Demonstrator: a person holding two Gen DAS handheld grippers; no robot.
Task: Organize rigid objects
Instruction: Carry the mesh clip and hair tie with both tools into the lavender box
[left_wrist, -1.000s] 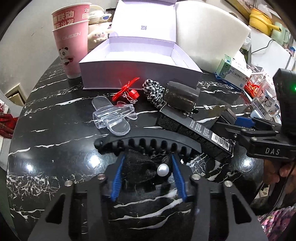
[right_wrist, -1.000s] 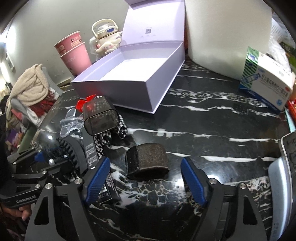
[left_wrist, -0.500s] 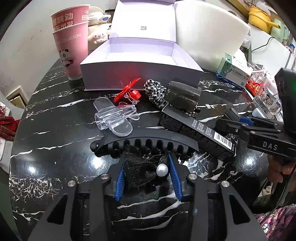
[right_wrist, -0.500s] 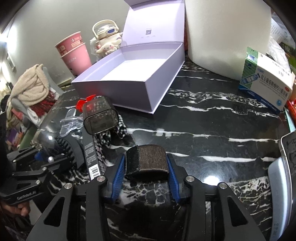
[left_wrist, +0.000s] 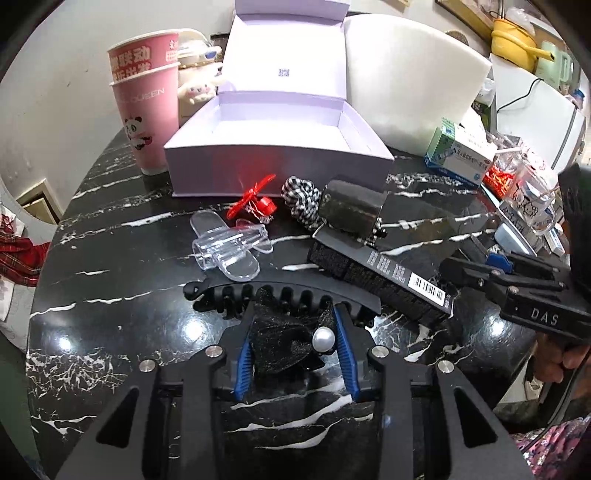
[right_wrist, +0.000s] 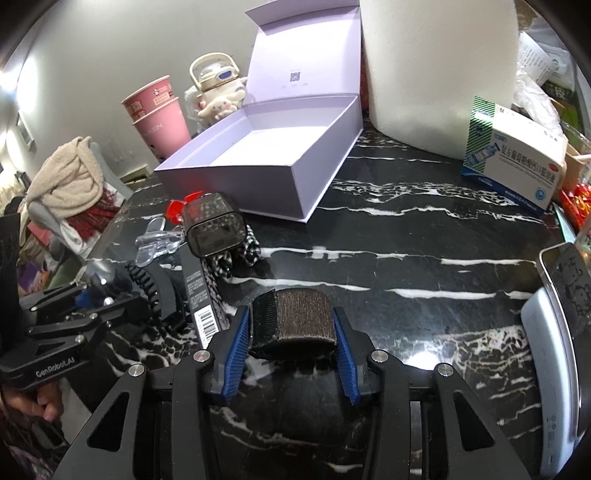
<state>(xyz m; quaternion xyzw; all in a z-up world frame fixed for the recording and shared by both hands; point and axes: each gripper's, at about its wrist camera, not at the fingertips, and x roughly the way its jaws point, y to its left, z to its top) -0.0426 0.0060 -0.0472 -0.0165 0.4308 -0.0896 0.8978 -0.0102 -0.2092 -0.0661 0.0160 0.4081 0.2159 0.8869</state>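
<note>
Gripping from both sides, the left gripper (left_wrist: 293, 341) has been closing its blue pads on the black glittery bow of a black toothed hair clip with a pearl (left_wrist: 284, 306), which lies on the black marble table (left_wrist: 110, 280). The right gripper (right_wrist: 291, 341) is clamped on a dark brown bristly roller (right_wrist: 301, 323) resting on the tabletop. The open lilac cardboard box (right_wrist: 295, 170) stands behind, well apart.

Table (right_wrist: 406, 229) glossy black marble, white veins. Box (left_wrist: 280, 166) matt lilac card; hair clip (left_wrist: 229, 291) matt black plastic with glittery cloth bow (left_wrist: 284, 339) and pearl bead (left_wrist: 324, 336). Roller (right_wrist: 303, 321) rough, fuzzy brown; airplane (left_wrist: 229, 245) clear plastic.
</note>
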